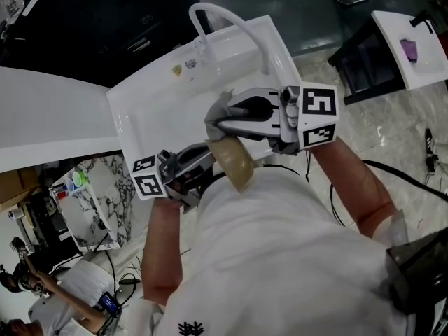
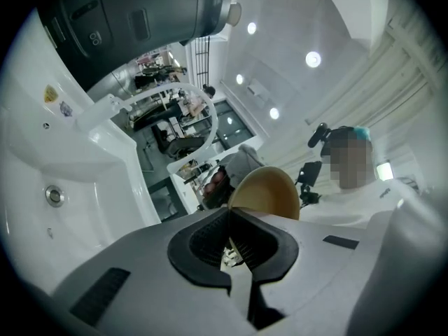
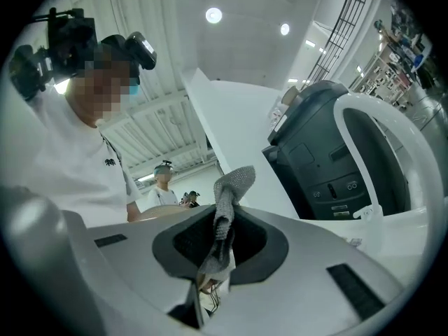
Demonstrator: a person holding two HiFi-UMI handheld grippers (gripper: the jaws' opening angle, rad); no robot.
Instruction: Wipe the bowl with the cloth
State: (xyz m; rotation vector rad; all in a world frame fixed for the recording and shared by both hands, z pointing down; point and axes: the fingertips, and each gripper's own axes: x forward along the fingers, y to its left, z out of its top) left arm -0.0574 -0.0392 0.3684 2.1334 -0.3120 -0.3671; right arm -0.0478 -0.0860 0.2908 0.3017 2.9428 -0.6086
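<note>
White sink [image 1: 133, 110] fills the middle of the head view, with one curved faucet [image 1: 241, 26] at its far edge. One dark machine [image 1: 105, 19] stands beyond it on the left. Far right I see one more white stand [image 1: 423, 61], and one small purple thing [image 1: 409, 49] lies on it.

I count two tongs, one bowl and one cloth. All four are held up over the sink's near edge, close to the person's white shirt [image 1: 280, 257].

The left tongs [image 1: 208, 158] are all but closed, pinching the thin rim of the tan bowl [image 1: 236, 163]. The left gripper view shows the pads meeting on that rim, with the bowl tipped on edge and rising past the tips.

The right tongs [image 1: 218, 122] are clamped on the grey cloth [image 1: 222, 106]. The right gripper view shows the cloth squeezed between the pads, with one fold standing up beyond the tips and a tail hanging down behind them.

From the head view the cloth sits just beside the bowl's upper rim, on its far side. I cannot tell whether the two touch.
</note>
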